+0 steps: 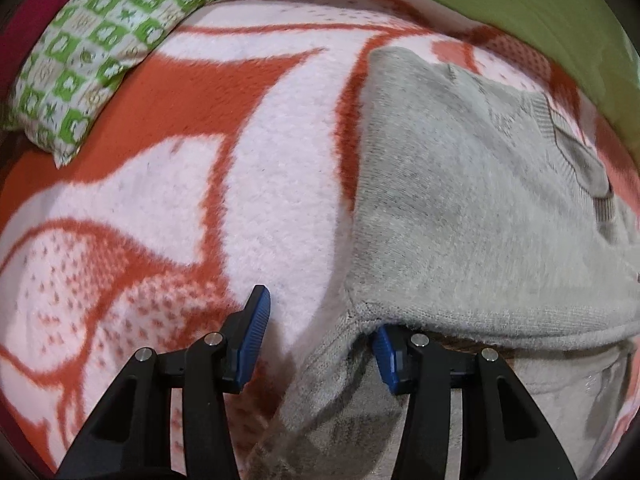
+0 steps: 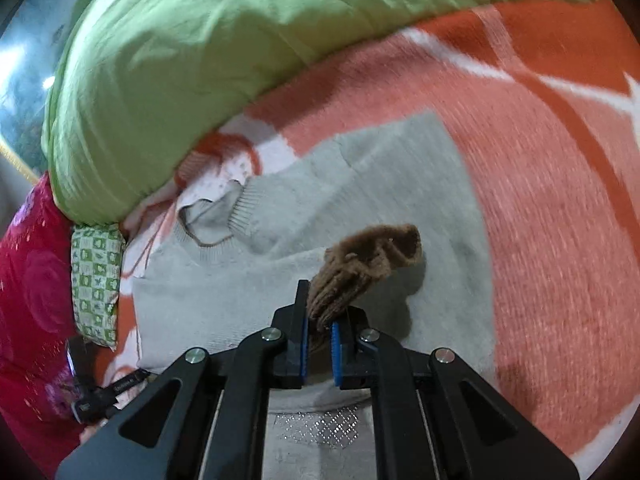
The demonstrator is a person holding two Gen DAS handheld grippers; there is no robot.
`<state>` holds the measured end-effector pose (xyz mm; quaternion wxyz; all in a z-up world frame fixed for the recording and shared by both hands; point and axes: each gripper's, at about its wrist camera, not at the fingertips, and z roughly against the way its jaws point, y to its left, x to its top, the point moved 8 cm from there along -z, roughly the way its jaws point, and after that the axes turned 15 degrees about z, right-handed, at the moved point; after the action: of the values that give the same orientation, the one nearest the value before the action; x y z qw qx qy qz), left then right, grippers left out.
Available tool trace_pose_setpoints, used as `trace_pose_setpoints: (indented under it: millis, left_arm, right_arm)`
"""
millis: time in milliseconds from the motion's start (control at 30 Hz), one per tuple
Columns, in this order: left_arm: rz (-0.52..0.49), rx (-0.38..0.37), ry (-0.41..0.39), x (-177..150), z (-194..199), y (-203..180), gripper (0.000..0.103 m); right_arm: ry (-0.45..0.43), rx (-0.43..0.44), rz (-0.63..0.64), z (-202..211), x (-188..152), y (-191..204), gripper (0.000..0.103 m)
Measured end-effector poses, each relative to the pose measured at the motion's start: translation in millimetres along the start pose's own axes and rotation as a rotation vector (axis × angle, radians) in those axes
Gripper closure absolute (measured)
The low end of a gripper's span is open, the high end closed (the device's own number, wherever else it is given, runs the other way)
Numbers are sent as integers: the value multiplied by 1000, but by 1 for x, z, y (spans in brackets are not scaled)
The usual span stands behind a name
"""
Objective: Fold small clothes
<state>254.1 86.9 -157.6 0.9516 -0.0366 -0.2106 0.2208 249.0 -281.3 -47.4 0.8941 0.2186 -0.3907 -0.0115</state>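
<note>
A light grey knit sweater (image 1: 472,208) lies on an orange and white blanket (image 1: 256,184). In the left wrist view my left gripper (image 1: 320,332) is open; its left fingertip (image 1: 256,320) is over the blanket and the right one is tucked under the sweater's folded edge. In the right wrist view the sweater (image 2: 320,216) lies flat with its collar to the left and one sleeve folded across. My right gripper (image 2: 320,324) is shut on a small brown knit piece (image 2: 360,268), held above the sweater.
A green and white patterned pillow (image 1: 104,40) lies at the blanket's far left; it also shows in the right wrist view (image 2: 96,280). A green duvet (image 2: 200,60) is bunched along the far edge. Red fabric (image 2: 28,300) and the left gripper's handle (image 2: 104,396) are at the left.
</note>
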Motion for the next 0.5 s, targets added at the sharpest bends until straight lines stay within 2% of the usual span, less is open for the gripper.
trace_pose_setpoints:
  millis: [133,367,500]
  left_arm:
    - [56,-41,31,2,-2,8,53]
    - [136,-100,63,11,-9,24,53]
    - [151,-132,95,11,-8,31,52]
  right_arm:
    - [53,-5,21,-13,-4,-4,93]
    - [173,7,-21,-38,-38,-17,90]
    - [178,17,-77,-32,-47,-25,87]
